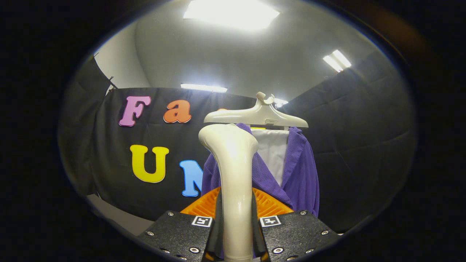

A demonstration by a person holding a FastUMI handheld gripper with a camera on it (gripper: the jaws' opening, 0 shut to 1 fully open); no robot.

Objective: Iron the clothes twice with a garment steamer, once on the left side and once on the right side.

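Tool (236, 233) clamps steamer handle (235, 182), just before purple garment (300, 171).

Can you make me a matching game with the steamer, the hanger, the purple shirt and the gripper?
Things:
1. steamer
2. hanger
3. shirt
4. gripper

Descriptions:
A. hangs from the hanger, beyond the fingers
B. pale, upright, clamped between the fingers
C. shut on the steamer's handle
D. pale, above the shirt

Pairs: 1-B, 2-D, 3-A, 4-C
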